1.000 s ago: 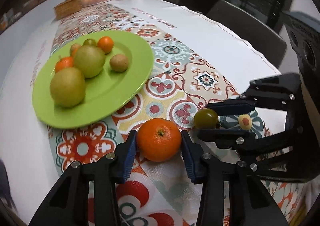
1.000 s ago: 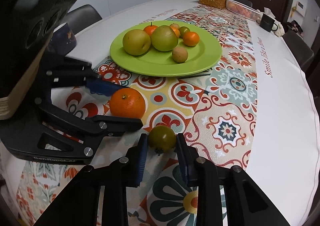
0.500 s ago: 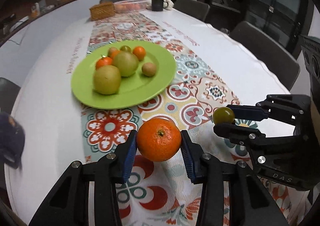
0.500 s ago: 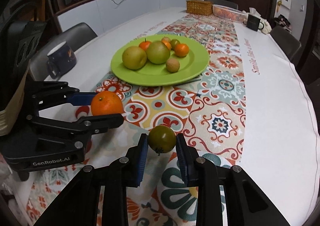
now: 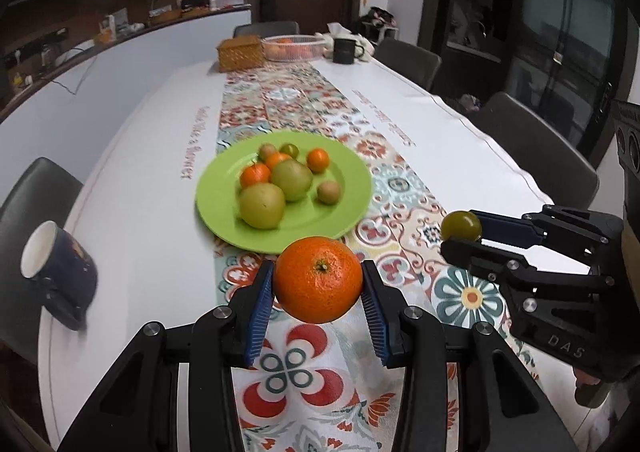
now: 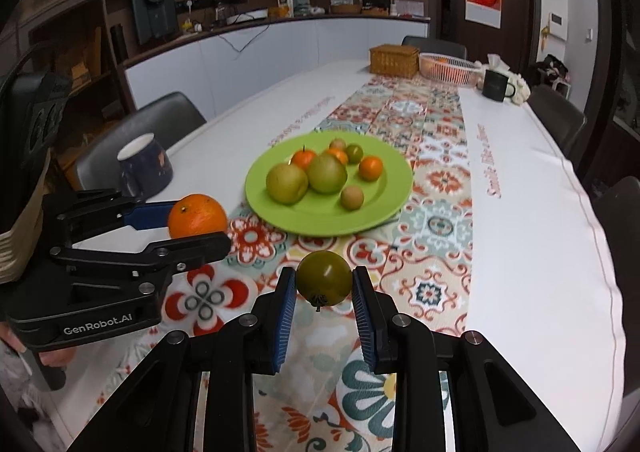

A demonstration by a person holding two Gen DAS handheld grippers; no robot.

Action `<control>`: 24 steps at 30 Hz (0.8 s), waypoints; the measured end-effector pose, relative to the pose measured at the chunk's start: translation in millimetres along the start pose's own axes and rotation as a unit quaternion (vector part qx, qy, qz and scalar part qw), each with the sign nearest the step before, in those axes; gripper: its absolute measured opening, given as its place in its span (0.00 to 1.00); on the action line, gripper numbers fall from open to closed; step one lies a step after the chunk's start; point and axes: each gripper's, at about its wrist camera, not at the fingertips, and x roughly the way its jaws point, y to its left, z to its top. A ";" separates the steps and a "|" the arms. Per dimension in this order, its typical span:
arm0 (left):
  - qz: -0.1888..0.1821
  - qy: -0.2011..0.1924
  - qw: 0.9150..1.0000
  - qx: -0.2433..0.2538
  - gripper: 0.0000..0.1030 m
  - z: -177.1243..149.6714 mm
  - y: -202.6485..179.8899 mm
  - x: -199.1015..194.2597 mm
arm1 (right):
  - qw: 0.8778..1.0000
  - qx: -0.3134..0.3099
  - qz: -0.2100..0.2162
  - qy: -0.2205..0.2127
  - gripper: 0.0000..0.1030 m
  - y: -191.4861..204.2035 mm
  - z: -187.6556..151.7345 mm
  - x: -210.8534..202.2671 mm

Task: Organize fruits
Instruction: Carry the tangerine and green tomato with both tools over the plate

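My left gripper [image 5: 318, 288] is shut on an orange [image 5: 318, 279] and holds it above the patterned runner, in front of the green plate [image 5: 352, 188]. My right gripper [image 6: 324, 286] is shut on a small green tomato [image 6: 324, 278], also held off the table. Each gripper shows in the other's view: the orange [image 6: 197, 216] at the left, the tomato [image 5: 461, 225] at the right. The plate [image 6: 396, 180] holds two pears, several small oranges, a kiwi and a small green fruit.
A dark blue mug [image 5: 60, 264] stands left of the plate near the table edge. At the far end are a wicker box [image 5: 240, 52], a wire basket [image 5: 294, 47] and a black mug [image 5: 346, 50]. Grey chairs line both sides.
Both grippers have lifted their fruits up off the table and tilted to look further along it. The plate now appears farther away.
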 end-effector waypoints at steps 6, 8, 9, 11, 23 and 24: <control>0.026 -0.007 0.999 -0.017 0.41 17.5 13.0 -11.6 | 1.000 0.018 -0.014 -0.017 0.29 -2.0 24.7 -3.4; 0.026 -0.013 0.999 -0.020 0.41 24.0 17.6 -14.8 | 1.000 0.020 -0.013 -0.020 0.29 -1.9 34.0 -3.0; 0.026 -0.015 0.999 -0.022 0.41 28.9 20.4 -16.2 | 0.999 0.021 -0.013 -0.021 0.29 -1.8 38.6 -2.3; 0.026 -0.019 0.999 -0.021 0.41 38.6 25.1 -17.6 | 0.999 0.024 -0.009 -0.021 0.29 -2.8 50.6 1.0; 0.031 -0.006 0.999 -0.016 0.41 83.5 55.9 17.8 | 0.999 0.030 -0.028 0.001 0.29 -17.0 101.8 38.5; 0.033 0.000 0.999 -0.015 0.41 85.1 57.5 24.1 | 0.999 0.030 -0.028 0.004 0.29 -17.9 103.4 41.4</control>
